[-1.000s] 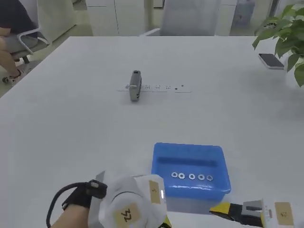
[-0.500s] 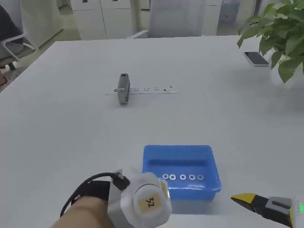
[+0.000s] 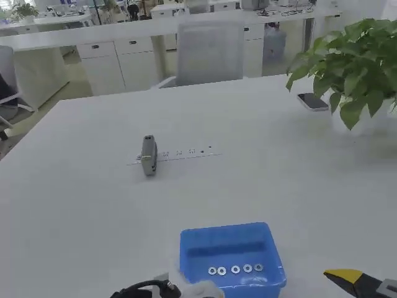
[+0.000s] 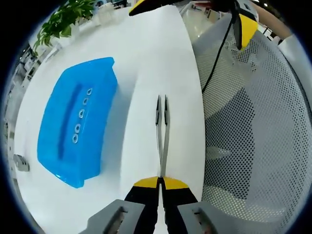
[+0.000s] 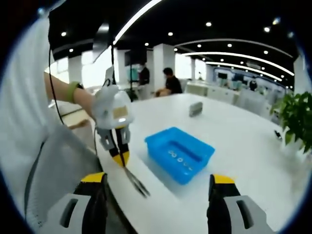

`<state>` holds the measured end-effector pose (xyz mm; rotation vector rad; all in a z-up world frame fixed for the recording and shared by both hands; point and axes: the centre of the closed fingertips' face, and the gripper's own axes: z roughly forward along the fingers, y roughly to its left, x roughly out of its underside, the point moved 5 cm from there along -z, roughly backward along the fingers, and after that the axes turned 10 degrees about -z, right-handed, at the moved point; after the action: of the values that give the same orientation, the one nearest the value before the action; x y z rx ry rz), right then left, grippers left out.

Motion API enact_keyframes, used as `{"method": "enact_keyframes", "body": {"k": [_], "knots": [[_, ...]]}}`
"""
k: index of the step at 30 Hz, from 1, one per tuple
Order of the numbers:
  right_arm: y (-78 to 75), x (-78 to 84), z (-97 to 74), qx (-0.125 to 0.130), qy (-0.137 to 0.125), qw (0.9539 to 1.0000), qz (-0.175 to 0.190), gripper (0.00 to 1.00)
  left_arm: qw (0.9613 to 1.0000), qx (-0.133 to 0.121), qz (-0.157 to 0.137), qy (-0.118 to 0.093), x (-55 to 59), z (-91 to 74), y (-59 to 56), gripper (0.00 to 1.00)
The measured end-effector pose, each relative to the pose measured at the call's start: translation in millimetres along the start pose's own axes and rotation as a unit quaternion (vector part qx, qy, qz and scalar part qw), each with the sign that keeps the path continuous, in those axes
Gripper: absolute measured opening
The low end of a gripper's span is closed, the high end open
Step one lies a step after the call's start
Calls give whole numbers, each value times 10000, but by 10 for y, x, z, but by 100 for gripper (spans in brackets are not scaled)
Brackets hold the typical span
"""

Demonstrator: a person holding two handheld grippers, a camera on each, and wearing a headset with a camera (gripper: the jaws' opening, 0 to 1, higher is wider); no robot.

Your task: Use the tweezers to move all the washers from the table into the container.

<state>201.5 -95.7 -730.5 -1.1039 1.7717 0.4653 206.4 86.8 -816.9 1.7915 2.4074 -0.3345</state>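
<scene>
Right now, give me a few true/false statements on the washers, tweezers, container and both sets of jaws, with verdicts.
1. Five washers lie in a row inside the blue container. True.
2. The left gripper has its jaws shut on the tweezers. True.
3. The right gripper has its jaws shut on a washer. False: its jaws stand wide open and hold nothing.
4. The tweezers' tips are inside the container. False: they are outside it, beside it, over the table near its edge.
5. The phone lies right beside the container. False: it lies far across the table, next to the plant.
</scene>
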Motion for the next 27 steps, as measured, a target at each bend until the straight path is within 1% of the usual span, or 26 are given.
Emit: {"method": "enact_keyframes", "body": {"k": [1, 3, 7, 9, 10, 12, 13, 14, 15, 16, 17, 18, 19, 20, 22, 23, 24, 25, 26, 27], "knots": [[-26, -40, -14, 162, -130, 9998, 16, 85, 10000, -8, 55, 26, 1, 1, -4, 0], [-37, -75, -52, 308, -280, 9990, 151, 87, 9999, -16, 52, 91, 4, -1, -4, 0], [-28, -78, -117, 359, -267, 9989, 168, 88, 9999, -40, -133, 46, 10, -5, -2, 0], [-40, -67, -139, 384, -207, 9989, 152, 89, 9998, -122, -168, 3, 46, -16, 0, 0], [-50, -65, -153, 397, -189, 9989, 139, 89, 9998, -136, -170, 2, 67, -21, -3, 1], [-67, -67, -170, 418, -174, 9988, 157, 90, 9995, -237, -224, -48, 116, -47, -1, 11], [-75, -70, -181, 439, -175, 9987, 207, 90, 9990, -312, -298, -71, 152, -69, -1, 15], [-75, -71, -186, 440, -180, 9986, 251, 90, 9988, -336, -348, -101, 176, -89, -10, 18], [-72, -71, -189, 426, -197, 9984, 304, 91, 9983, -372, -408, -160, 197, -116, -21, 19], [-73, -65, -190, 415, -196, 9984, 342, 92, 9965, -477, -577, -379, 200, -156, -26, 22], [-80, -46, -189, 397, -166, 9983, 387, 93, 9945, -532, -714, -546, 205, -189, -33, 26], [-82, -41, -188, 392, -150, 9983, 401, 93, 9915, -593, -886, -739, 204, -225, -37, 30], [-98, -23, -185, 397, -131, 9983, 413, 93, 9867, -647, -1118, -991, 211, -270, -44, 34], [-108, -18, -184, 402, -126, 9982, 422, 94, 9819, -719, -1332, -1137, 238, -305, -45, 40], [-147, -11, -178, 422, -145, 9976, 529, 96, 9765, -837, -1515, -1286, 278, -341, -39, 45], [-168, -18, -177, 452, -171, 9972, 570, 96, 9702, -956, -1624, -1523, 277, -374, -31, 46], [-183, -27, -178, 481, -200, 9968, 602, 97, 9651, -1009, -1748, -1669, 280, -397, -31, 47], [-201, -40, -178, 516, -226, 9963, 646, 97, 9562, -1039, -1954, -1917, 276, -434, -37, 48], [-209, -47, -180, 533, -226, 9962, 647, 98, 9487, -1069, -2096, -2113, 270, -463, -37, 50], [-220, -54, -184, 570, -244, 9960, 647, 99, 9341, -1129, -2325, -2461, 257, -516, -31, 52]]}}
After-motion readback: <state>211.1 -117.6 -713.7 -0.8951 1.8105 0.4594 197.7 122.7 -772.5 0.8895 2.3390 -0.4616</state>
